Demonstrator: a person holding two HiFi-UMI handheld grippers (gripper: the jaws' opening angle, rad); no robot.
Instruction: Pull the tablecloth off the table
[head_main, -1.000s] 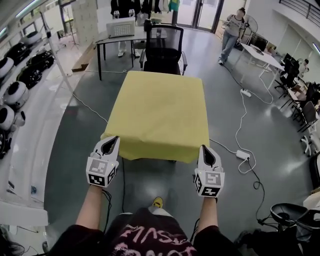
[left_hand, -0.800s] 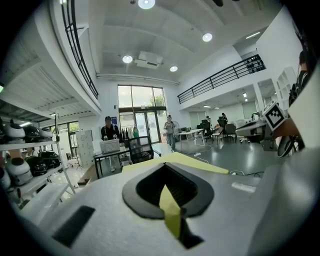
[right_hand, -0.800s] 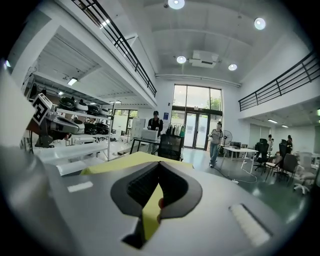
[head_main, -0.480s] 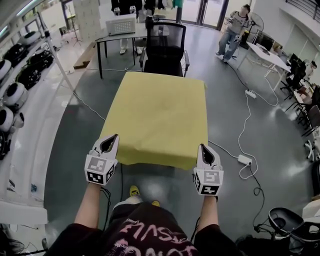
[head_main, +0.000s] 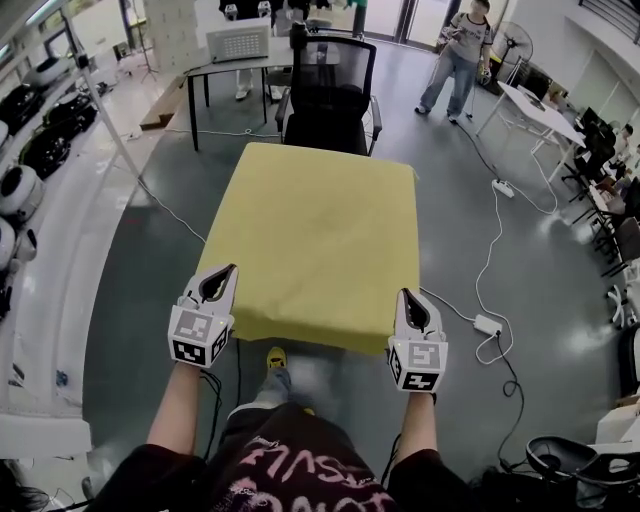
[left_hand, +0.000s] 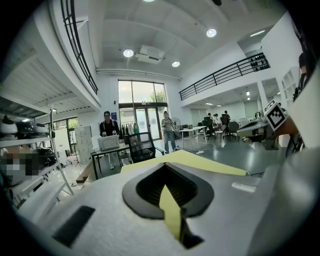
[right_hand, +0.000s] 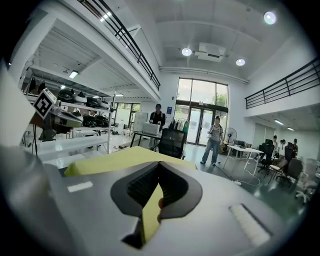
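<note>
A yellow tablecloth covers the table in the middle of the head view, and its near edge runs between my two grippers. My left gripper is shut on the near left corner. My right gripper is shut on the near right corner. In the left gripper view a strip of the yellow tablecloth is pinched in the left gripper. The right gripper view shows the same: a fold of the tablecloth is clamped in the right gripper. The table under the cloth is hidden.
A black office chair stands at the table's far end, with a dark desk carrying a white box behind it. A person walks at the back right. Cables and a power strip lie on the floor to the right. Shelves line the left.
Both grippers have drawn back toward me with the cloth's near corners. The front flap that hung down now lies stretched out nearly flat, and my feet have stepped back.
</note>
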